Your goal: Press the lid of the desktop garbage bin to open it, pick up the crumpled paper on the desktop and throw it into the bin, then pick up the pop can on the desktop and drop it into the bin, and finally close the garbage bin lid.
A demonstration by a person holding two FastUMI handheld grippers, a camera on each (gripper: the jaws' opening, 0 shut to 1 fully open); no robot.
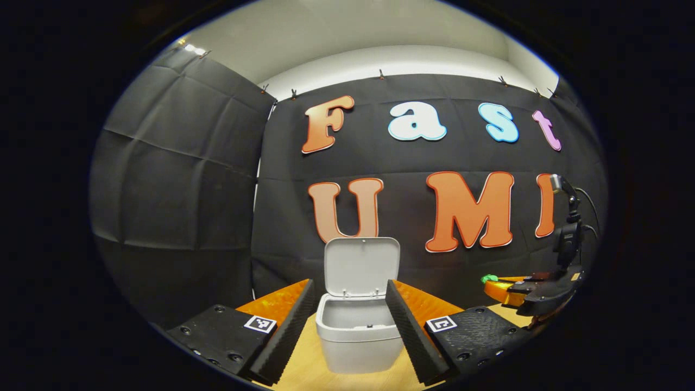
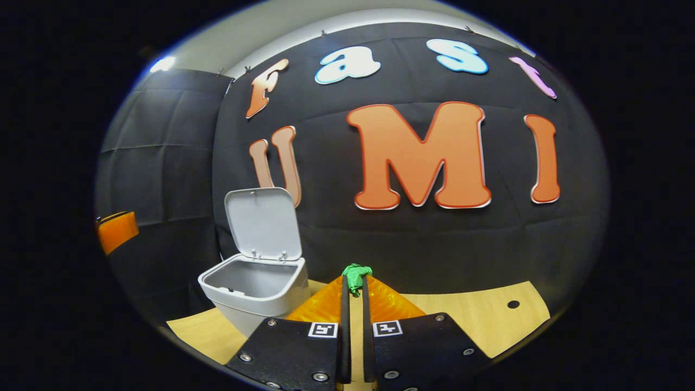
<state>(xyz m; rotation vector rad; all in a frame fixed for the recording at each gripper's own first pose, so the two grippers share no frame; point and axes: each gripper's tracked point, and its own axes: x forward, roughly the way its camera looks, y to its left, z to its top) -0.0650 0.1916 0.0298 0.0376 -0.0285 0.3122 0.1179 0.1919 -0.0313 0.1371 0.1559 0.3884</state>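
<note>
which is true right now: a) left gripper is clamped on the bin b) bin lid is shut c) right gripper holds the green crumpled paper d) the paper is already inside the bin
c: in the right gripper view the right gripper has its fingers closed on the green crumpled paper at their tips, while the bin stands with its lid raised and its visible inside bare; the left gripper is spread wide either side of the bin without touching it.

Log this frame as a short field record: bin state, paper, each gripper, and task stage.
bin: white desktop garbage bin on the wooden desktop, looks empty
lid: lid open, standing upright
paper: green crumpled paper pinched at the right gripper's tips, lifted off the desktop, not yet over the bin
right gripper: right gripper shut on the paper
left gripper: left gripper open, facing the bin
stage: lid opened; paper picked up, not dropped
</note>
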